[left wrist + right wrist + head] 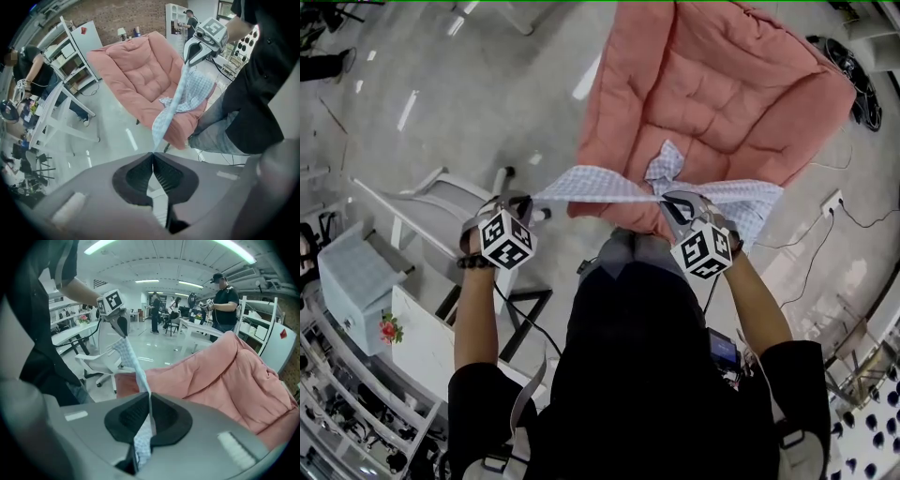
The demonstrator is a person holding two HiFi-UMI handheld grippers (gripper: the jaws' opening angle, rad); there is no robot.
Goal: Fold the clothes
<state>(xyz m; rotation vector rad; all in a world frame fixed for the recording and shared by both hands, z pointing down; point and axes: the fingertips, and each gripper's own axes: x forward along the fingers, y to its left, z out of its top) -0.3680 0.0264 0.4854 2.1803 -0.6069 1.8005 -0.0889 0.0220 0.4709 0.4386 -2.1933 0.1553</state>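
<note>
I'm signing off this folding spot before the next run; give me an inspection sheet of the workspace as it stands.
surface: pink quilted armchair, seat bare beyond the garment; grey floor around it.
job's things: pale blue checked cloth garment, stretched in the air between both tools, part of it over the seat front.
clutter: nothing seen.
tools: left tool shut on the garment's edge; right tool shut on it too.
cables: black cable on the floor at the person's right.
surroundings: white office chair, white shelving, a person standing behind.
</note>
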